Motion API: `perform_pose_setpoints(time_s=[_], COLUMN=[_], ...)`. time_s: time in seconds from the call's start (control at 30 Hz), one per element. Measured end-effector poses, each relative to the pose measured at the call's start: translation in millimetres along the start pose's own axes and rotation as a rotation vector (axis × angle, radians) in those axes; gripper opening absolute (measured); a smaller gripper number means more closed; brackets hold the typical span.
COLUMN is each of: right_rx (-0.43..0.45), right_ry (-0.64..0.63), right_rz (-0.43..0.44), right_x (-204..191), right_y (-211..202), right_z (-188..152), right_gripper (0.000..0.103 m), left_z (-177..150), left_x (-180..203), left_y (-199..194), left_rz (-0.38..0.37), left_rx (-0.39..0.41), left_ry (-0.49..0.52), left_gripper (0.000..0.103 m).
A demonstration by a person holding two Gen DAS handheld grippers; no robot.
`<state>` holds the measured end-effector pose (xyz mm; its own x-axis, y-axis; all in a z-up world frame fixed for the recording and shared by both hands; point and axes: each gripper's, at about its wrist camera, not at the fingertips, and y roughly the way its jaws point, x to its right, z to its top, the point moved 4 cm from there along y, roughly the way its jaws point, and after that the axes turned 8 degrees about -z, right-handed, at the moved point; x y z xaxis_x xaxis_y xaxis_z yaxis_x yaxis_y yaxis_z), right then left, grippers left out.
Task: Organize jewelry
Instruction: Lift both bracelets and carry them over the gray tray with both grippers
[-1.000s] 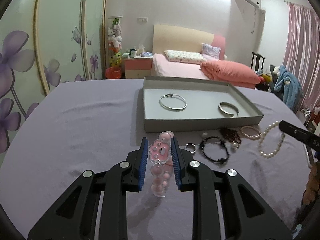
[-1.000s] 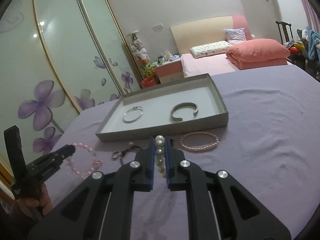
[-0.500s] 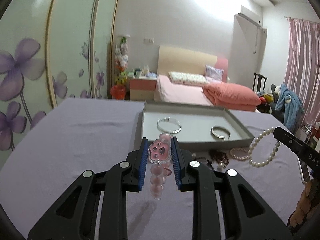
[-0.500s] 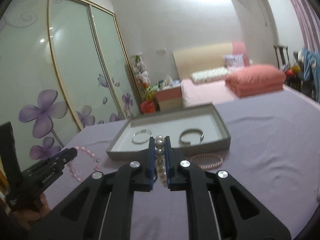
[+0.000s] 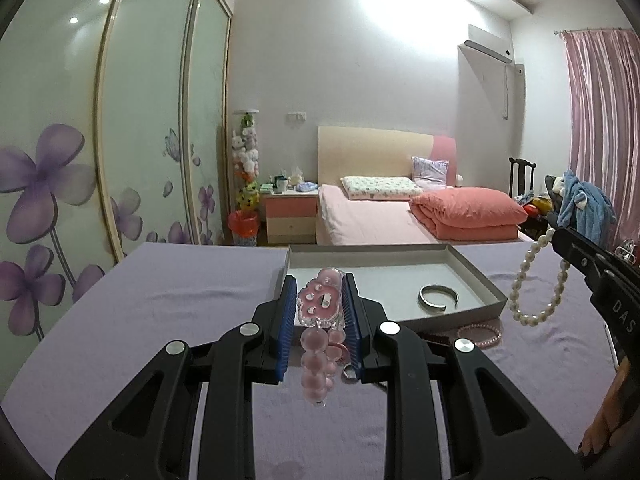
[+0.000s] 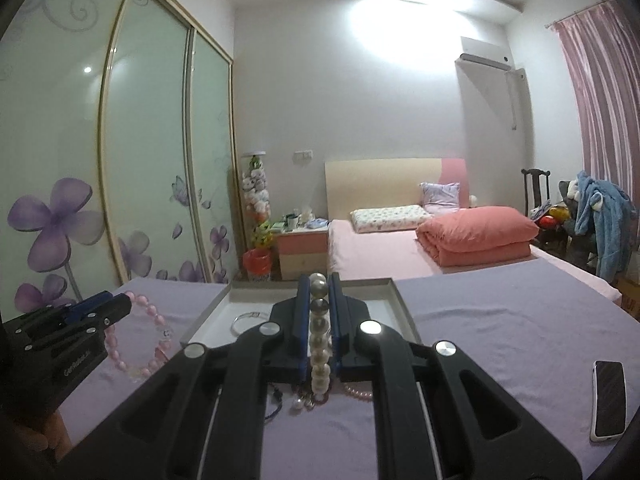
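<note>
Both claws hold beaded bracelets above the lilac cloth.

The left gripper (image 5: 319, 309) clamps a glossy pink bead bracelet (image 5: 320, 344); the right gripper (image 6: 319, 312) pinches a round-pearl bracelet (image 6: 319, 344). Ahead lies a shallow grey tray (image 5: 472, 276) holding a metal cuff (image 5: 436, 298).

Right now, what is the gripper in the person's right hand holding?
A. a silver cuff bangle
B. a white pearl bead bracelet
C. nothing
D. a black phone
B: in the right wrist view the right gripper is shut on the white pearl bead bracelet, which hangs in a loop above the purple cloth.
</note>
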<state>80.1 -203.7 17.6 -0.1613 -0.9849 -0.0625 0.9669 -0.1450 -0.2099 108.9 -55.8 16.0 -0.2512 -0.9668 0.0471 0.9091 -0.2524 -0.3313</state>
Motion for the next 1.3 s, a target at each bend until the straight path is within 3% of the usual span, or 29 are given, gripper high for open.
perform_pose_setpoints(time_s=[0.4,0.6,1.3], right_rx=[0.056,0.065,-0.069], right_ry=[0.006,0.013,0.051], right_rz=[-0.016,-0.023,0.0], right_x=[1,-1,6], right_y=[4,27,125], right_z=[10,21,12], right_gripper=[0.01,0.01,0.01], left_z=[12,22,25], left_x=[3,6,2], left_y=[11,32,110], left_rz=[-0.005,-0.011,-0.062], left_rx=[0.024,0.028,-0.063], left_ry=[-0.007,-0.006,-0.023], left_gripper=[0.024,0.024,0.024])
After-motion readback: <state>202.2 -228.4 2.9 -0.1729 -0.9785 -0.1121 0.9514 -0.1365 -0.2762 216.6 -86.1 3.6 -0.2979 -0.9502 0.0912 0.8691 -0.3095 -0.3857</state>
